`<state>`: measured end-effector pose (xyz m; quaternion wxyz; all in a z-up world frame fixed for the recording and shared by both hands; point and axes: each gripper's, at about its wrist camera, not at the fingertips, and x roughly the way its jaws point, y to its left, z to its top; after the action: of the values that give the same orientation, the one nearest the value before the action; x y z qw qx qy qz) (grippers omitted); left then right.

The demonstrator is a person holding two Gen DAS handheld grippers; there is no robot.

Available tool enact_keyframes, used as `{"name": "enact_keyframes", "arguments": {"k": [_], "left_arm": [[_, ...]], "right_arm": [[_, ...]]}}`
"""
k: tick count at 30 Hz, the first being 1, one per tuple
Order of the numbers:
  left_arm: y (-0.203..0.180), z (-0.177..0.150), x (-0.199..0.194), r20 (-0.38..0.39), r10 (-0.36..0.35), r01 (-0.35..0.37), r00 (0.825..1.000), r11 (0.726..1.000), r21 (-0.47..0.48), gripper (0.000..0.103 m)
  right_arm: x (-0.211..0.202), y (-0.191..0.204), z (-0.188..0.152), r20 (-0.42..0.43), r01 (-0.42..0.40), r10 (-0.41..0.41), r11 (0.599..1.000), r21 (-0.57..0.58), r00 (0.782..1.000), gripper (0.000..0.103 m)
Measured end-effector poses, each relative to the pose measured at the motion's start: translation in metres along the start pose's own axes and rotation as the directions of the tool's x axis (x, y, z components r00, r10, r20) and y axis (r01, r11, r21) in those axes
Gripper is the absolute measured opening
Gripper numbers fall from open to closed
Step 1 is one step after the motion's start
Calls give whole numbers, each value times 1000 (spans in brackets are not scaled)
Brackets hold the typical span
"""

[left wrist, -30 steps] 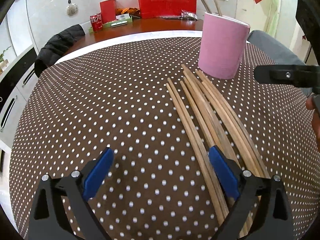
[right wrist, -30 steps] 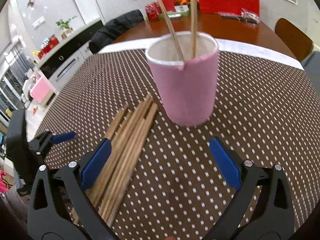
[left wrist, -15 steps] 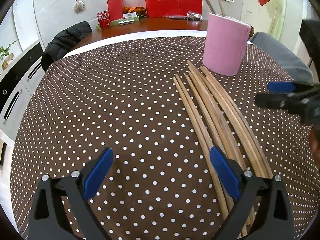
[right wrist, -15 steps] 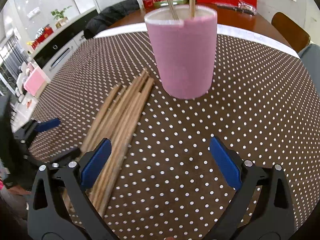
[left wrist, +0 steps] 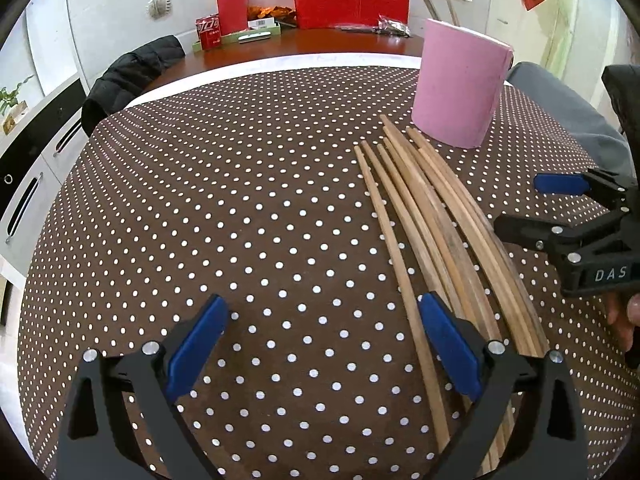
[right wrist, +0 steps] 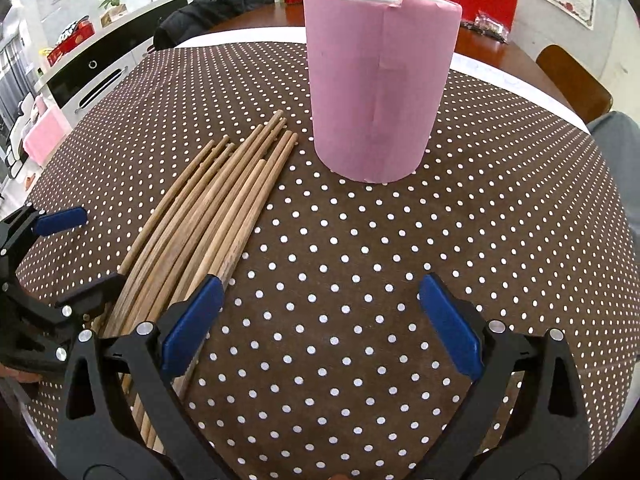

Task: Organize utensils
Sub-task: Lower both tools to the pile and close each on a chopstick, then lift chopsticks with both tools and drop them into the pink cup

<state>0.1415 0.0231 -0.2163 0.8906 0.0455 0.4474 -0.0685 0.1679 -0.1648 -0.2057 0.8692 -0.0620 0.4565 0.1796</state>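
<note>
"DAS" in white on the right hand-held gripper (left wrist: 560, 204)

Ahead of my left tool, past the brown polka-dot tablecloth (left wrist: 240, 200), a black jacket (left wrist: 128, 76) hangs over a chair. Farther on sit a red cola box (left wrist: 209, 32) and a big red basket (left wrist: 352, 0). Ahead-right of my right tool stands a brown wooden chair (right wrist: 576, 80); far left, a potted plant (right wrist: 112, 0).

Your left wrist camera looks low across the tabletop (left wrist: 208, 208), chopsticks (left wrist: 432, 216) on its right. Your right wrist camera sits nearer the pink cup (right wrist: 380, 80), chopsticks on its left. Both views share cup, chopsticks and each other's gripper.
</note>
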Motion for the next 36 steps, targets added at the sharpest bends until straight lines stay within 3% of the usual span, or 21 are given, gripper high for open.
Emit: {"name": "enact_keyframes", "arguments": {"k": [6, 10, 16, 19, 23, 27, 28, 29, 30, 31, 32, 33, 36], "left_arm": [[1, 0, -1, -2, 4, -4, 1000, 1000, -3, 96], [1, 0, 0, -2, 3, -3, 1000, 1000, -6, 96], [2, 3, 3, -3, 3, -3, 1000, 1000, -10, 96], [1, 11, 4, -15, 56, -56, 998, 998, 11, 96], [-5, 33, 12, -43, 119, -115, 992, 989, 98, 96], [-9, 49, 24, -63, 87, -77, 994, 986, 145, 93], [-8, 52, 26, -70, 56, -46, 996, 989, 142, 88], [-5, 55, 27, -89, -14, 25, 996, 992, 122, 73], [-4, 58, 27, -106, -63, 74, 992, 992, 107, 50], [-5, 61, 26, -105, -62, 75, 992, 990, 118, 40], [-7, 63, 25, -110, -64, 79, 992, 988, 135, 12], [-8, 64, 26, -113, -67, 82, 991, 988, 134, 5], [-8, 62, 23, -76, -52, 62, 996, 990, 127, 5]], "right_arm": [[6, 14, 6, 10, 10, -10, 1000, -25, 1000, 97], [7, 25, 9, 10, 129, -128, 989, -74, 992, 97], [8, 22, 12, 5, 124, -124, 991, -52, 992, 94], [16, 7, 27, -29, 78, -78, 997, -20, 997, 85], [22, 10, 43, -50, 75, -75, 997, -3, 996, 70], [28, 25, 54, -47, 74, -75, 997, -21, 996, 45], [28, 30, 54, -46, 74, -75, 997, -29, 996, 41], [28, 34, 54, -47, 66, -68, 997, -46, 997, 33], [28, 39, 54, -46, 61, -64, 997, -56, 997, 22], [29, 44, 54, -45, 50, -53, 997, -64, 998, 15], [29, 46, 55, -45, 31, -34, 998, -62, 998, 8], [29, 46, 54, -40, 24, -26, 998, -58, 999, 6], [26, 39, 48, -8, -56, 56, 998, -10, 998, 6]]}}
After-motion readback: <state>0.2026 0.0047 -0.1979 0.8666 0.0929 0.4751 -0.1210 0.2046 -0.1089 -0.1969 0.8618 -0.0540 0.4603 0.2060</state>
